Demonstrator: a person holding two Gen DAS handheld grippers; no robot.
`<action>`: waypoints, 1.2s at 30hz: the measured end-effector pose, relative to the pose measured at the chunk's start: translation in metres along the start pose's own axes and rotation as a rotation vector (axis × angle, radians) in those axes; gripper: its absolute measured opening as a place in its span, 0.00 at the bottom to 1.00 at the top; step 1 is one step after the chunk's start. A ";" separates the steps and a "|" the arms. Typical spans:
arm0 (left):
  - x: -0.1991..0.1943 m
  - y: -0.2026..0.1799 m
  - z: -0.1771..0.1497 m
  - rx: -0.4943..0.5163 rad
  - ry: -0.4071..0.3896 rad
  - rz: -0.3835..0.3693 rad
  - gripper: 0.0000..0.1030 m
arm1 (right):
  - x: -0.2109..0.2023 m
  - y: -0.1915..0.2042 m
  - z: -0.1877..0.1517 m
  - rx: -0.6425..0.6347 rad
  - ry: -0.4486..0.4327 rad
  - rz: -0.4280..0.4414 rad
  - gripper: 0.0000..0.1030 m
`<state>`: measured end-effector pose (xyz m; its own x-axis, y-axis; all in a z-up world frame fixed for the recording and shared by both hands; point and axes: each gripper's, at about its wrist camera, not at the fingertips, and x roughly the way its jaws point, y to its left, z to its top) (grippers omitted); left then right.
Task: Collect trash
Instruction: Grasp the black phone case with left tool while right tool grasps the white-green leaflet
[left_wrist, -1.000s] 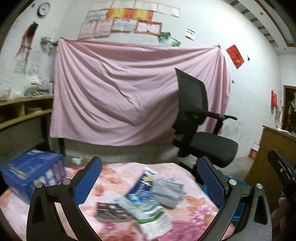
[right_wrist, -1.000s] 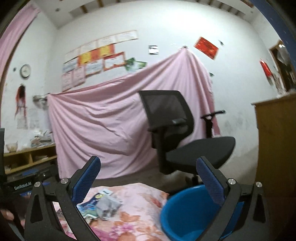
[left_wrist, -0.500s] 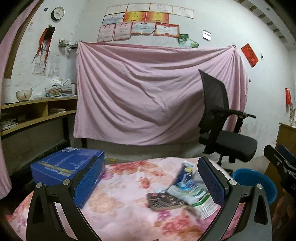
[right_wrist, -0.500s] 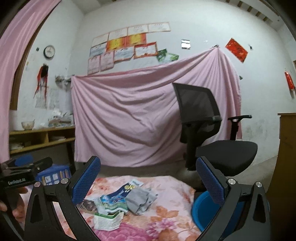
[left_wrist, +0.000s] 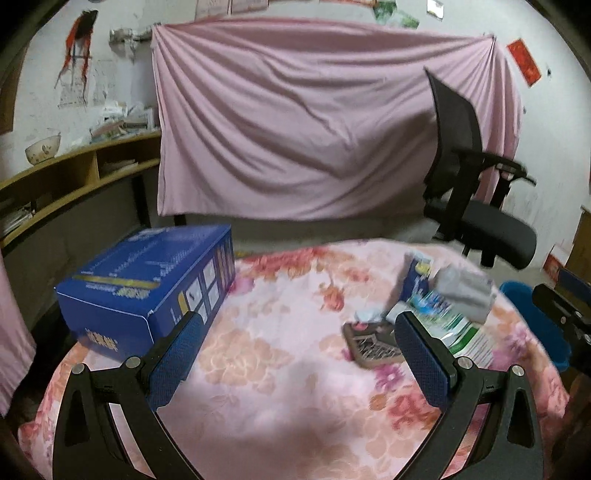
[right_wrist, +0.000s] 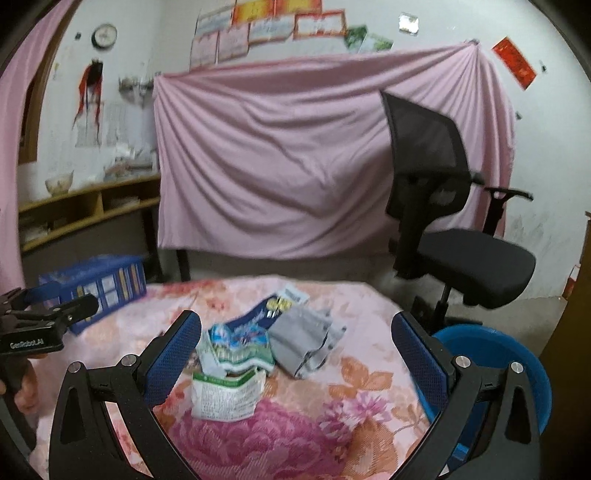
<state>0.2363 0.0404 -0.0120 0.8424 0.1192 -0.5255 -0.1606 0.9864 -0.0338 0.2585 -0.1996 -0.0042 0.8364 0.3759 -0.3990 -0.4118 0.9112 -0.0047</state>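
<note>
A pile of flat wrappers lies on the flowered tablecloth: a green and white packet, a blue printed packet and a grey pouch. In the left wrist view the pile lies right of centre with a dark card before it. My right gripper is open and empty, just before the pile. My left gripper is open and empty above the cloth, left of the pile. A blue basin sits below the table's right edge.
A blue cardboard box stands on the table's left side. A black office chair stands behind the table at the right. A pink sheet hangs on the back wall. Wooden shelves run along the left.
Both grippers have tilted down and come closer to the table. The pile now sits between the right gripper's fingers. The left view has swung left, so the box is nearer and the pile further right.
</note>
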 end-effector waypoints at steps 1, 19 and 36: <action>0.004 0.001 -0.001 0.004 0.020 -0.002 0.98 | 0.007 0.001 -0.001 -0.001 0.042 0.022 1.00; 0.063 0.004 -0.006 0.014 0.302 -0.088 0.98 | 0.072 0.031 -0.028 -0.118 0.439 0.152 0.82; 0.091 -0.068 -0.003 0.200 0.357 -0.166 0.98 | 0.073 -0.040 -0.031 0.216 0.476 0.210 0.52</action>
<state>0.3227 -0.0161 -0.0601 0.6119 -0.0550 -0.7890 0.0947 0.9955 0.0040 0.3244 -0.2136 -0.0613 0.4681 0.4811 -0.7412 -0.4263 0.8577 0.2874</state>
